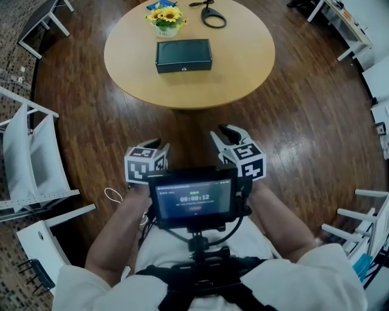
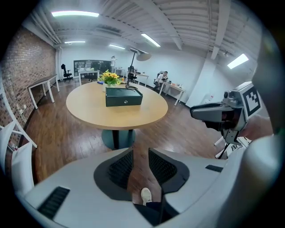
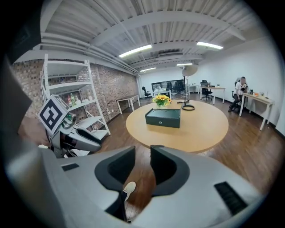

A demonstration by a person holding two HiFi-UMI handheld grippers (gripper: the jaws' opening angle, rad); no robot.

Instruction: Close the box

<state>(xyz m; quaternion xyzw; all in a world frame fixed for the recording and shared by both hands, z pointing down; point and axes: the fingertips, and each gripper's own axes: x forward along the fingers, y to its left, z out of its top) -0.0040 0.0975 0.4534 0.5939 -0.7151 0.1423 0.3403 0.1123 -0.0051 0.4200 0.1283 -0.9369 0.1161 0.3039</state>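
The dark green box lies on the round wooden table with its lid down flat; it also shows as the box in the left gripper view and the box in the right gripper view. Both grippers hang over the wooden floor close to my body, well short of the table. My left gripper is shut with nothing between its jaws. Beside it, my right gripper has its jaws drawn close together, holding nothing.
A pot of yellow flowers and a black looped object sit behind the box. White chairs stand at the left, white furniture at the right, and a white shelf by the brick wall. A small screen hangs on my chest.
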